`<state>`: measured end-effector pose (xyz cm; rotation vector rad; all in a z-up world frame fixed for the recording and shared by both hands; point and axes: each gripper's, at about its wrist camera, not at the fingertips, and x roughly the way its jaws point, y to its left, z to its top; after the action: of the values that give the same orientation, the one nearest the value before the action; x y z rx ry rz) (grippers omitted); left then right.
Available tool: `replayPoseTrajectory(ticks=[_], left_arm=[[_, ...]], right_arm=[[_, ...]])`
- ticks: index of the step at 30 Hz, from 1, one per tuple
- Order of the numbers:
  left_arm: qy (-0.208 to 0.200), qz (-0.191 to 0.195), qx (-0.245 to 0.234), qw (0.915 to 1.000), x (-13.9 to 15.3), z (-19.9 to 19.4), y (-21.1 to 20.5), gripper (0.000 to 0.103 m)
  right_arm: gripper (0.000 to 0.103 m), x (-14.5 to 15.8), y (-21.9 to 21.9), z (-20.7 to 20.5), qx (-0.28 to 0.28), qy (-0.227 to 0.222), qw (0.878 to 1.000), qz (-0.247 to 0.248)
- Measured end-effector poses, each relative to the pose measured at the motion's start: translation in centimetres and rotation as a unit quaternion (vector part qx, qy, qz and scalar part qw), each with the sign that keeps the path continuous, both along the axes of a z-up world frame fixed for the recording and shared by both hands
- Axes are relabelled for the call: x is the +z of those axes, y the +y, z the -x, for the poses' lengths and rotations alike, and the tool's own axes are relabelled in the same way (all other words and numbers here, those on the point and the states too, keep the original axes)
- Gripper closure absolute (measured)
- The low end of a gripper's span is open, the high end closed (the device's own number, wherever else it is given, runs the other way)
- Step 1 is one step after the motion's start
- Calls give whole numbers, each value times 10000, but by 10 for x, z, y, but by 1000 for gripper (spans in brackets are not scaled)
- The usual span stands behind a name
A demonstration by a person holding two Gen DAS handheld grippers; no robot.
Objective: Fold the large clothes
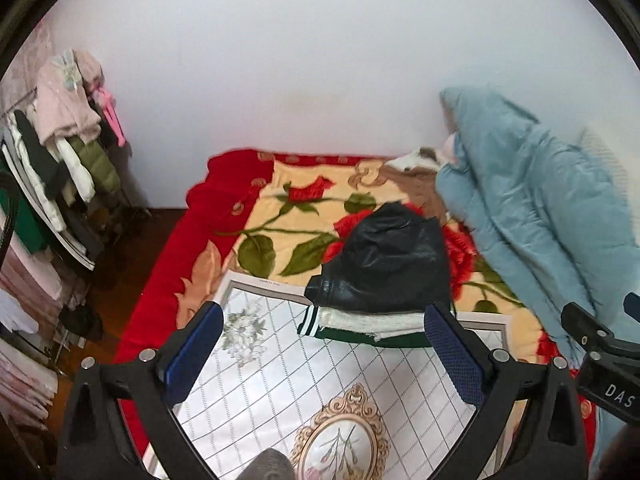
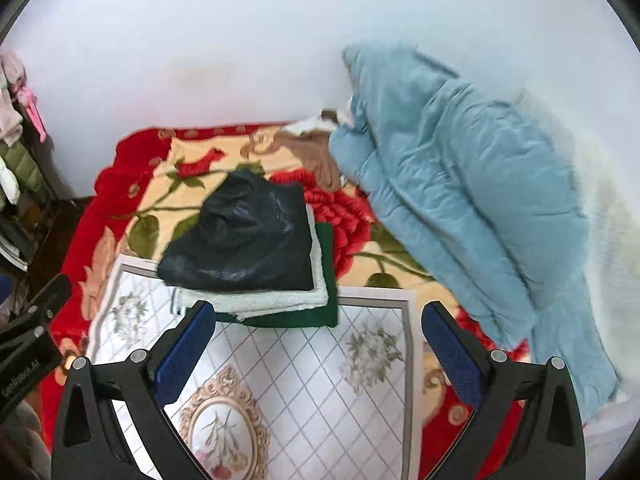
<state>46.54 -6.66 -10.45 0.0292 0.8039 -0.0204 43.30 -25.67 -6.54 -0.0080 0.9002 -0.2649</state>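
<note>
Beyond both grippers' spread fingers (image 1: 452,344) lies the folded stack (image 2: 256,252).

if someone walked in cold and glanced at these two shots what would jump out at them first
The red rose blanket covering the bed grabs the eye first, with a big light blue quilt heaped against the wall on its right. In the middle sits a neat stack of folded clothes, a shiny black garment on top, resting at the far edge of a white patterned mat. Both grippers, left and right, are open and empty.
</note>
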Motion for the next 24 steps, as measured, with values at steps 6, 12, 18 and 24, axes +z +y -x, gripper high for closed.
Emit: replayPoseTrajectory(ticks=[6,12,18,24], left_arm=[[-183,148,-76,9997,56,70,15,0],[-293,138,20,9995,82,122,24,0],[-473,113,-15,9988,101,156,26,0],[-627,80,48,9980,115,181,29,0]], right_arm=[[0,77,16,93,-181,-351,9992,-51],[0,129,33,163,30,-623,9980,57],[0,164,38,217,131,-889,9959,112],[0,181,40,246,243,-978,9949,44]])
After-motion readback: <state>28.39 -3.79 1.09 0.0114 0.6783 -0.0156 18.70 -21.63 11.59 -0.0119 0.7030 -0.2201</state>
